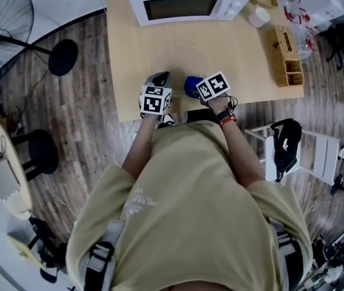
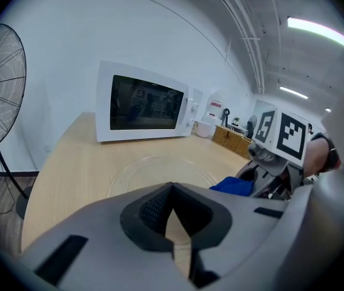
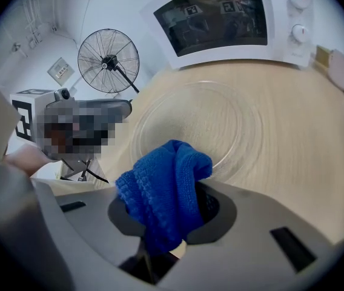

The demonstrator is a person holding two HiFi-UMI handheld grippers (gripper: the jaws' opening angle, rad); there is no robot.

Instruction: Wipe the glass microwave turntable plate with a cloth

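The clear glass turntable plate point(image 1: 178, 62) lies flat on the light wooden table point(image 1: 129, 53) in front of the microwave; it also shows as a faint ring, the plate point(image 2: 160, 170) ahead of the left jaws and the plate point(image 3: 190, 123) ahead of the right ones. My right gripper point(image 1: 194, 88) is shut on a bunched blue cloth point(image 3: 163, 190), held at the plate's near right rim. The cloth point(image 2: 232, 185) is visible beside the right gripper point(image 2: 278, 156). My left gripper point(image 2: 172, 194) is shut and empty, and hovers at the plate's near left edge point(image 1: 160, 79).
A white microwave point(image 1: 187, 2) with its door closed stands at the table's back. A wicker basket point(image 1: 287, 56) and a white cup point(image 1: 258, 16) sit at the right. A floor fan point(image 1: 2, 35), a black stool point(image 1: 36, 153) and a white chair point(image 1: 317, 156) surround the table.
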